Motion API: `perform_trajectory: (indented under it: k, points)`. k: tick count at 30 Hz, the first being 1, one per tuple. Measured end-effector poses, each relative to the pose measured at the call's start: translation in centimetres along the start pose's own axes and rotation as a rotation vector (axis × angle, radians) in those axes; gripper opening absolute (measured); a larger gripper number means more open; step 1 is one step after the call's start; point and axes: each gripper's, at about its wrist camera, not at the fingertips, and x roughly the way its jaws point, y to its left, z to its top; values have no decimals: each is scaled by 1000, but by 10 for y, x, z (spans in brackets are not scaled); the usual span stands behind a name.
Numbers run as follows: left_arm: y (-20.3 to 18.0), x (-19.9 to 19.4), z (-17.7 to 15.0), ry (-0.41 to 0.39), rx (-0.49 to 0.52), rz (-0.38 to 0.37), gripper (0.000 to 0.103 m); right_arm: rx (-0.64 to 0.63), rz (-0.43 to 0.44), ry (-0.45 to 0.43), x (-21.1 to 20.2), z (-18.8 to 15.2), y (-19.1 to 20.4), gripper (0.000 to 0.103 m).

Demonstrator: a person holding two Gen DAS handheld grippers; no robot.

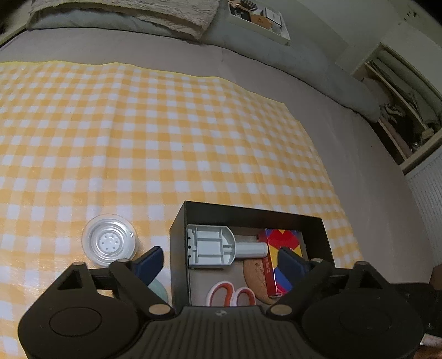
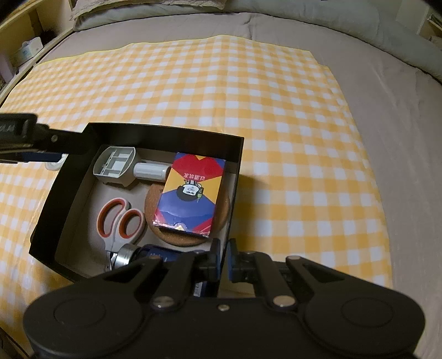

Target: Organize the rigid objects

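Note:
A black open box (image 1: 179,221) stands on the yellow checked cloth (image 1: 165,138). In it lie a grey plastic scoop (image 1: 210,245), orange-handled scissors (image 1: 229,297), a cork coaster (image 1: 254,279) and a colourful carton (image 1: 279,262) leaning on the coaster. My left gripper (image 1: 221,263) hovers open and wide above the box's left part, one finger (image 1: 150,262) outside the wall and the other over the carton, with nothing pinched. My right gripper (image 2: 224,258) is shut on the box's right wall (image 2: 237,171) near the front corner. A blue metal-capped bottle (image 2: 154,252) lies in the box beside it.
A clear round lid (image 1: 109,243) lies on the cloth left of the box, with a pale green object (image 1: 160,290) partly hidden under my left finger. The cloth covers a grey bed (image 1: 331,116) with pillows (image 1: 124,13) at the far end. Shelves (image 1: 400,110) stand at the right.

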Motion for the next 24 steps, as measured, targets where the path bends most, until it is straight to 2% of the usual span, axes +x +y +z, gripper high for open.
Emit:
perform_trajectory:
  k: [8, 24]
  points:
    - [-2, -8, -7, -4, 69, 32, 103, -2, -11, 4, 3, 1, 1, 5]
    - [14, -38, -22, -6, 187, 83, 103, -2, -31, -13, 3, 5, 2, 5]
